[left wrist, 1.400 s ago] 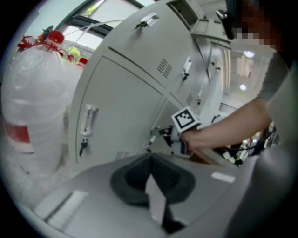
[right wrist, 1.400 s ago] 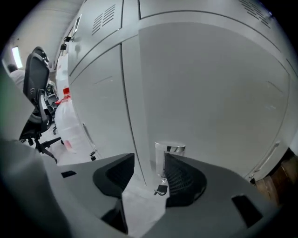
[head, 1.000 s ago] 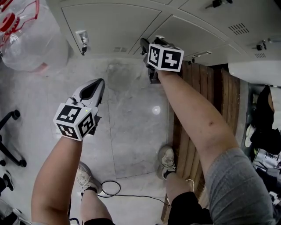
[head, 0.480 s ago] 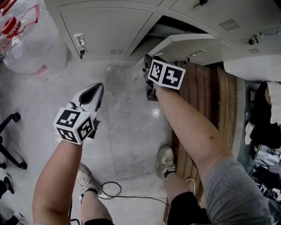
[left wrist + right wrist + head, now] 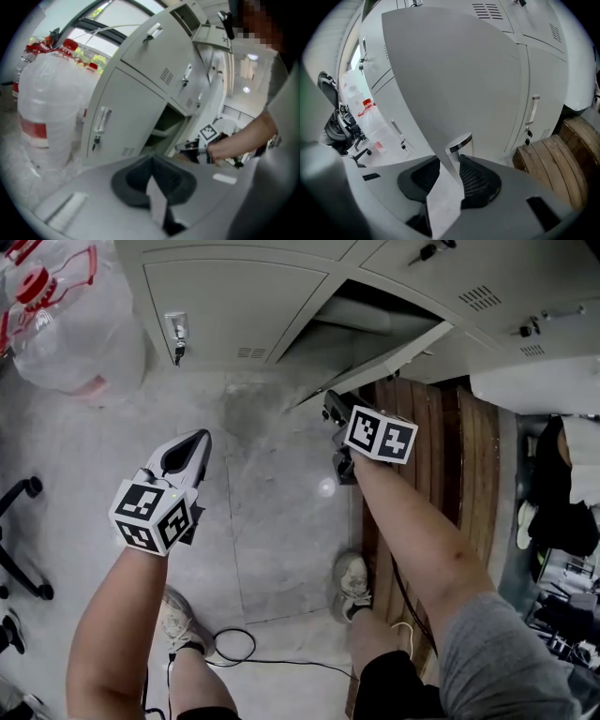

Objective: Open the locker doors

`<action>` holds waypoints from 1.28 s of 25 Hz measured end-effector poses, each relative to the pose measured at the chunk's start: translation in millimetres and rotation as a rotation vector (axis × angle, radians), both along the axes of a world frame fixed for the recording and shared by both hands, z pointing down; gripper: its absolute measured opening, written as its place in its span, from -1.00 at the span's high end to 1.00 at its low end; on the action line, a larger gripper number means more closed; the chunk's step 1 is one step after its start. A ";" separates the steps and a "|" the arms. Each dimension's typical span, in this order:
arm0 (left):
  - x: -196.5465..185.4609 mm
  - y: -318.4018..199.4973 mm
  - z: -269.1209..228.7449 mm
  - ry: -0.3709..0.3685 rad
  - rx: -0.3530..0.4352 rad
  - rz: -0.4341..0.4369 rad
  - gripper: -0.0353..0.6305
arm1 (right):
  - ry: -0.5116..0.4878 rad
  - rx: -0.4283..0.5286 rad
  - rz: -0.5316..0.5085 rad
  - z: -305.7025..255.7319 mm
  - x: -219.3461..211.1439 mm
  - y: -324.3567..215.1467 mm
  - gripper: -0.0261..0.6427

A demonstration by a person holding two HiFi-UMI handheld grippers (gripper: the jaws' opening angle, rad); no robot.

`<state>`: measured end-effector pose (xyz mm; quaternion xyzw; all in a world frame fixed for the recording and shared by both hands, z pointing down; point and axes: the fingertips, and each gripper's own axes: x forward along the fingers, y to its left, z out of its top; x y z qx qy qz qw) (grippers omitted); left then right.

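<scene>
1. Lockers (image 5: 234, 296): a grey metal bank along the top of the head view, standing on a pale stone floor (image 5: 272, 493).
2. Locker door (image 5: 384, 360): in the lower row, swung partly outward and seen nearly edge-on from the head camera. The dark open compartment (image 5: 375, 306) lies behind it, with a shelf inside. In the right gripper view the same door (image 5: 454, 70) fills the upper frame.
3. Right gripper (image 5: 330, 401): jaws clamped on the free edge of the locker door. In its own view (image 5: 451, 159) the door edge runs down between the two pads, and the chrome handle (image 5: 459, 142) sits just above the jaw tips.
4. Left gripper (image 5: 204, 434): jaws together with nothing between them (image 5: 152, 158). It is held over the floor, well apart from the lockers, and points toward them.
5. Closed door (image 5: 234, 310): just left of the open compartment and flush with the bank. Its latch (image 5: 176, 329) carries a hanging key. The left gripper view shows the same panel (image 5: 126, 112) beside the opening (image 5: 164, 126).
6. Water jug (image 5: 66, 324): clear plastic with a red cap and handle, standing on the floor to the left of the lockers; it is also seen at the left of the left gripper view (image 5: 47, 112).
7. Wooden planks (image 5: 441, 446): lying on the floor below the right-hand lockers, under the right forearm.
</scene>
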<state>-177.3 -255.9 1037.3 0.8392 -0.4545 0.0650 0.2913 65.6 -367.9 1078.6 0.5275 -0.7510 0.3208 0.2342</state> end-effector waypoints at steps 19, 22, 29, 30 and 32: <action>45.8 7.0 -0.3 0.003 0.002 0.052 0.88 | 0.096 -0.078 -0.064 6.8 133.7 81.2 0.68; 55.4 9.9 -1.2 0.001 0.003 0.067 0.88 | 0.164 -0.092 -0.042 7.6 168.6 85.4 0.69; 63.5 9.0 -4.9 0.005 0.009 0.073 0.88 | 0.363 -0.115 0.090 5.8 262.2 76.1 0.89; 63.4 9.0 -4.2 0.003 0.009 0.075 0.88 | 0.390 -0.121 0.087 6.2 266.9 74.2 0.89; 61.9 8.3 -1.6 0.000 0.006 0.073 0.88 | 0.408 -0.122 0.104 6.7 271.3 72.5 0.89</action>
